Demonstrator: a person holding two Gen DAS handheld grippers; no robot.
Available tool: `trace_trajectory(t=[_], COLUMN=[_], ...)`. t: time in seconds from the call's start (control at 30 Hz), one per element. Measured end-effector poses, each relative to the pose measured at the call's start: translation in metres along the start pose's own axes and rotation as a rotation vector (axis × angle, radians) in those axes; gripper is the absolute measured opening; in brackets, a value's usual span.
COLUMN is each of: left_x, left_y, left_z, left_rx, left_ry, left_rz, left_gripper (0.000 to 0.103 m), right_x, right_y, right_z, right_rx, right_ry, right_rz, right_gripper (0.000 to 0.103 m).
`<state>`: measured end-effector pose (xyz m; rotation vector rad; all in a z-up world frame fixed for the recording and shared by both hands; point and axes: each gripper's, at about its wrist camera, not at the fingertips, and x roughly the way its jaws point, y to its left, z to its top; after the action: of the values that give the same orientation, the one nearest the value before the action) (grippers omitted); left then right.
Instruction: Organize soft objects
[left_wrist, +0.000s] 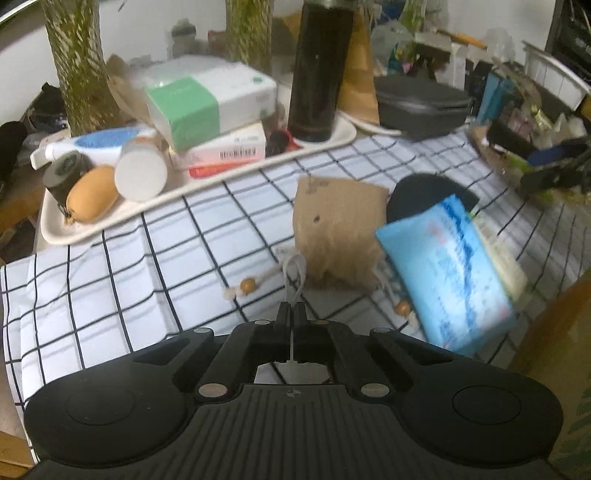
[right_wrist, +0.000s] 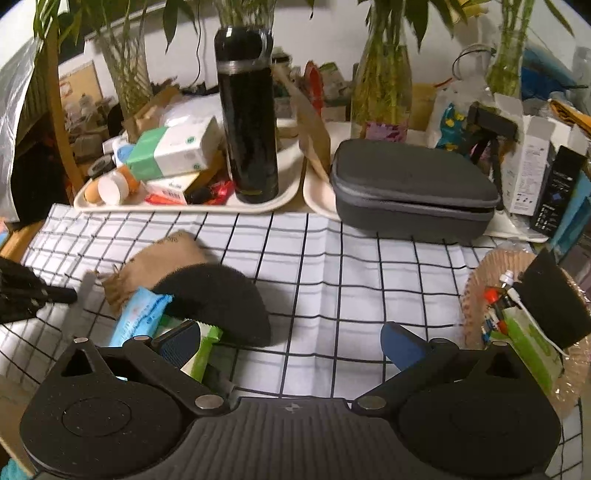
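A tan burlap pouch (left_wrist: 336, 232) lies on the checked cloth (left_wrist: 147, 258). My left gripper (left_wrist: 294, 314) is shut on the pouch's white drawstring (left_wrist: 295, 273). Beside the pouch lie a black sponge (left_wrist: 428, 192) and a blue tissue pack (left_wrist: 450, 273), blurred. In the right wrist view the pouch (right_wrist: 155, 262), the black sponge (right_wrist: 221, 299), the blue pack (right_wrist: 136, 317) and a green pack (right_wrist: 201, 350) lie at the left. My right gripper (right_wrist: 291, 339) is open and empty above the cloth, its left finger over the green pack. The left gripper (right_wrist: 22, 291) shows at the left edge.
A cream tray (right_wrist: 122, 205) holds a black flask (right_wrist: 249, 118), tissue boxes and small items. A grey zip case (right_wrist: 413, 188) sits on a second tray. A round basket (right_wrist: 476, 291) at the right holds another black sponge (right_wrist: 554, 302) and a green pack. Plant vases stand behind.
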<state>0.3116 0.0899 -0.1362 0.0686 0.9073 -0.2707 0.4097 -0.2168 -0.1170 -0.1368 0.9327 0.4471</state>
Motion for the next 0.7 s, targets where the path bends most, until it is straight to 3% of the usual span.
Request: trace_trajectory(t=[0.13,0.27,0.43,0.7], left_x=[-0.005,-0.014,-0.025,-0.026], left_y=[0.001,0.003,0.002,0.0], left_z=[0.004,0.008,0.014,0.014], left_rx=[-0.012,-0.03,-0.048,-0.054], left_ry=[-0.034,-0.075,-0.126,-0.151], left_rz=[-0.003,-0.002,-0.018,-0.025], left_gripper=[0.001,0.001,0.001,0.001], right_x=[0.013,0.023,0.041,0.064], right_y=[-0.005,-0.016,-0.019,0.005], right_z=[0.001,0.001,-0.002,-0.012], right_rx=[0.049,0.179,0.267,0.214], right_ry=[0.052,0.113,0.21,0.336], right_rz=[0.067,0.203,0.327,0.416], right_gripper=[0.103,0.101,0.087,0.064])
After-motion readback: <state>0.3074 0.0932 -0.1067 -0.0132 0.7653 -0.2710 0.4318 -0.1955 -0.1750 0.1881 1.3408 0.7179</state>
